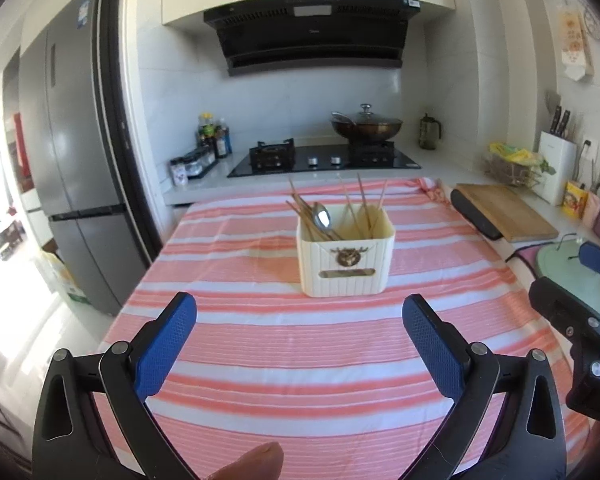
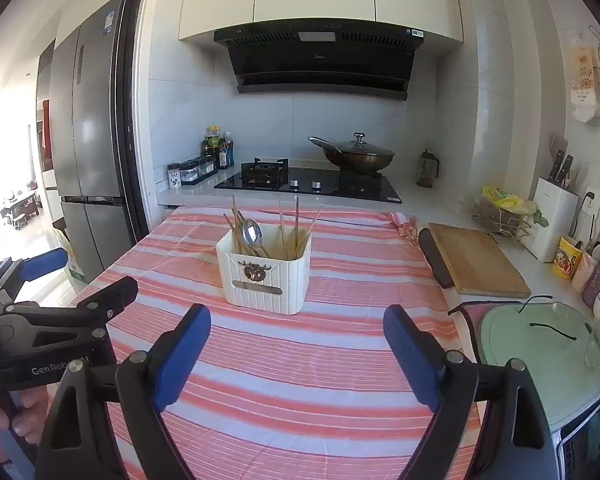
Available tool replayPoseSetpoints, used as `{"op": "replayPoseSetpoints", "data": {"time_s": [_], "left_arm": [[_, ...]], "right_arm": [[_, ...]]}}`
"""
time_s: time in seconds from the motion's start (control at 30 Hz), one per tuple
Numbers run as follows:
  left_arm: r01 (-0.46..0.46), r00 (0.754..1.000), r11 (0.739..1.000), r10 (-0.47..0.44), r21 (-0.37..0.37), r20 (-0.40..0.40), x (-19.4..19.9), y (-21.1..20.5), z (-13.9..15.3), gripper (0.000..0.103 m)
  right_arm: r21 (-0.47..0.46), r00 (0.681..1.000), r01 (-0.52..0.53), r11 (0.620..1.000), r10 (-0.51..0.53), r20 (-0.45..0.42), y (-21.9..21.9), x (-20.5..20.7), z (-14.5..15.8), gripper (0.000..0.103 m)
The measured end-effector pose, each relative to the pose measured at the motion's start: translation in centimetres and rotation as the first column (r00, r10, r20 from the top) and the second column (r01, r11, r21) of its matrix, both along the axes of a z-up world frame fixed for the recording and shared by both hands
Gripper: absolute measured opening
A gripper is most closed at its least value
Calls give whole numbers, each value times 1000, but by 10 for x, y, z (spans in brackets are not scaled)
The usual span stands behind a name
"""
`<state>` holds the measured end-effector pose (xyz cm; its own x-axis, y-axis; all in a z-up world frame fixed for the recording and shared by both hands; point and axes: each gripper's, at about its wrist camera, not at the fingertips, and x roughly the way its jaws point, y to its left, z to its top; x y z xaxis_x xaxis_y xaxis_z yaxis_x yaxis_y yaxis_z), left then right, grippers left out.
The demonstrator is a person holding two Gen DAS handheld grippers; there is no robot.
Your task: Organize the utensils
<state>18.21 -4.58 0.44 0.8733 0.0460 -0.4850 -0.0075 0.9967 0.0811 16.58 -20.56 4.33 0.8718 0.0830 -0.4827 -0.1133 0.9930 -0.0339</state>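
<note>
The left gripper (image 1: 299,330) hangs over the near part of the worktop (image 1: 260,380), its blue-padded fingers (image 1: 168,344) spread wide with nothing between them. The right gripper (image 2: 297,344) is in much the same attitude, its fingers (image 2: 410,354) also far apart and empty. Each gripper shows in the other's view: the right one's black frame at 3 o'clock in the left wrist view, the left one's at 9 o'clock in the right wrist view.

The worktop is covered by a pink-and-white striped cloth (image 2: 340,360). On it, toward 12 o'clock from both grippers and well apart from their fingertips, stands a cream ribbed utensil holder (image 1: 346,256) with a bronze emblem on its front. It is upright. Inside it, chopsticks (image 1: 364,204) lean at various angles, and a metal spoon (image 1: 322,216) stands bowl-up in the left part of the holder.

Beyond the cloth, at 12 o'clock, a black gas hob (image 2: 308,186) carries a lidded wok (image 2: 356,154). A wooden cutting board (image 2: 476,258) lies at about 2 o'clock just beside the cloth's right edge, and a fridge (image 1: 72,152) stands at 9 to 10 o'clock.
</note>
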Motion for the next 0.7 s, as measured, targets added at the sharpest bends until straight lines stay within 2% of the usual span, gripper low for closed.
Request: {"op": "replayPoseSetpoints", "data": {"time_s": [0.07,0.23,0.5,0.7], "left_arm": [[-13,1000,1000,13,23,28,-10,-1,5,103],[-2,1000,999,2,-32,4,-21,7,16,103],[-12,1000,999,12,-30,1,-32,6,25,103],[-9,1000,999,9,-33,14,-41,4,29,103]], "right_arm": [[5,1000,0,1000,0,5,1,-6,4,90],[6,1000,6,1000,-6,23,1,-22,16,90],[3,999,2,1000,-2,51,2,-39,27,90],[12,999,-5,1000,4,33,2,-41,25,90]]}}
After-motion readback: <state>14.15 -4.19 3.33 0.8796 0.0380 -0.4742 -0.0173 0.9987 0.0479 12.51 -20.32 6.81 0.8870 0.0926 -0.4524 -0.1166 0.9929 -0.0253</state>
